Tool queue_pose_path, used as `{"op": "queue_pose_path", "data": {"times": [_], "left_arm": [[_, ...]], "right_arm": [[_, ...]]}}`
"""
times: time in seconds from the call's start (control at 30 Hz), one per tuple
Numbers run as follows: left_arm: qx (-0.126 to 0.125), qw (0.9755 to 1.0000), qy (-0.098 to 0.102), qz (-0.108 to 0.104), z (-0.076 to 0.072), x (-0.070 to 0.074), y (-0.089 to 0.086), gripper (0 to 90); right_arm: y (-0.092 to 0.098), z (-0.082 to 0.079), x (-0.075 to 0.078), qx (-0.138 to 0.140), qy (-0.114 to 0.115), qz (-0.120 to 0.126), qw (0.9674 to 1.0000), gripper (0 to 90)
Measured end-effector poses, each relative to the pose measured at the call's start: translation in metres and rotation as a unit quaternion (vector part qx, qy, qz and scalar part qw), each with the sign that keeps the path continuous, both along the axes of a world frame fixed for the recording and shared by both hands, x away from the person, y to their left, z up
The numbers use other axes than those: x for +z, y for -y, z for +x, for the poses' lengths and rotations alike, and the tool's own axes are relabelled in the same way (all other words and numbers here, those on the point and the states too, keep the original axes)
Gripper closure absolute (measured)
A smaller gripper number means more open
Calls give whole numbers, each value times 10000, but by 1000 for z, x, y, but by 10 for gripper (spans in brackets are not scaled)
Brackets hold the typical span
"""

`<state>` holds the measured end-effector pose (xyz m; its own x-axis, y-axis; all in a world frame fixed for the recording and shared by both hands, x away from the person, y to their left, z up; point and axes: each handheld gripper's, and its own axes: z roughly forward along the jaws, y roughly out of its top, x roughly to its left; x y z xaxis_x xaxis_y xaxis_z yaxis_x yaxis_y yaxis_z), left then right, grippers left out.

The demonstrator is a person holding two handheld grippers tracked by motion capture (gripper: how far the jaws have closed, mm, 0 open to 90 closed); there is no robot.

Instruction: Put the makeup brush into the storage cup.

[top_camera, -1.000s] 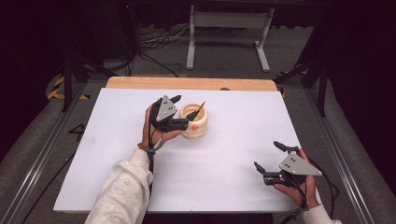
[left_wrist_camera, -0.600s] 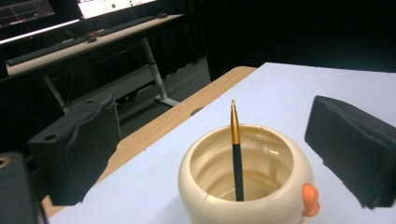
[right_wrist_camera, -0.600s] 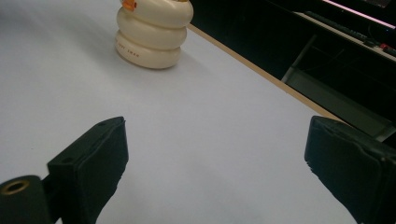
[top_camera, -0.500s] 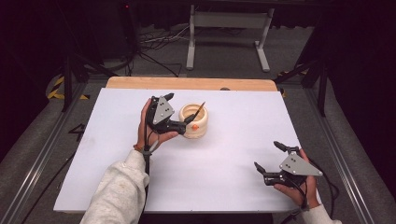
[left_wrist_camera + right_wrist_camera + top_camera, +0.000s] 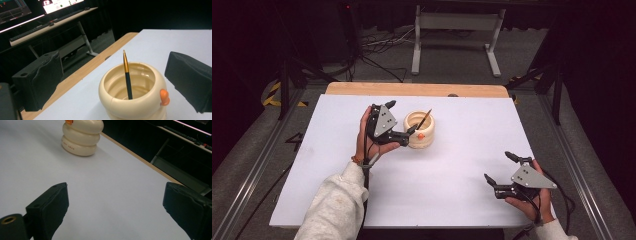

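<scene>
A cream ribbed cup (image 5: pixel 421 131) with an orange knob stands on the white table top (image 5: pixel 452 200). A black pen with a gold end (image 5: pixel 424 119) leans inside it. My left gripper (image 5: pixel 401 118) hovers just left of the cup. In the left gripper view its jaws have just been opening and now stand wide on either side of the cup (image 5: pixel 132 95), touching neither it nor the pen (image 5: pixel 127 75). My right gripper (image 5: pixel 498 166) rests open near the front right of the table. The right gripper view has bare table between its jaws (image 5: pixel 116 195) and the cup (image 5: pixel 81 135) farther off.
A wooden strip (image 5: pixel 412 89) runs along the table's far edge. Beyond it are a metal stand (image 5: pixel 457 22) and cables on the floor. A desk with lit screens (image 5: pixel 50 10) lies off the table's far side. Dark floor rails flank both sides.
The left gripper has drawn back leftward a little from the cup, and its jaws stand wider. The pen stays leaning in the cup. The right gripper has not moved.
</scene>
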<state>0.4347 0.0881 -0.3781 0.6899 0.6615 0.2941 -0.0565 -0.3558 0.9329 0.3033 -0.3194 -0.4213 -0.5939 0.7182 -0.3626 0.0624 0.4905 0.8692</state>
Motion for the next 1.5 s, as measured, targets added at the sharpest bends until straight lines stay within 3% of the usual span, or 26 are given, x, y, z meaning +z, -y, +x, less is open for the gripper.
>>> {"op": "queue_pose_path", "data": {"times": [0.1,0.3,0.47,0.97,1.5], "left_arm": [[-14,10000,-19,-63,-3,0,-3,24],[54,9999,72,128,-7,-1,-9,26],[18,9997,1,244,-10,-1,-14,20],[-170,9992,9,372,-28,1,-27,24],[-143,9988,17,465,-38,-3,-39,28]], "right_arm": [[0,-1,1,-10,19,-1,10000,71],[-1,0,0,-4,7,-13,10000,69],[-1,0,0,-5,20,-19,10000,68],[-1,0,0,-7,8,-11,10000,67],[-2,-1,1,-11,18,-4,10000,69]]}}
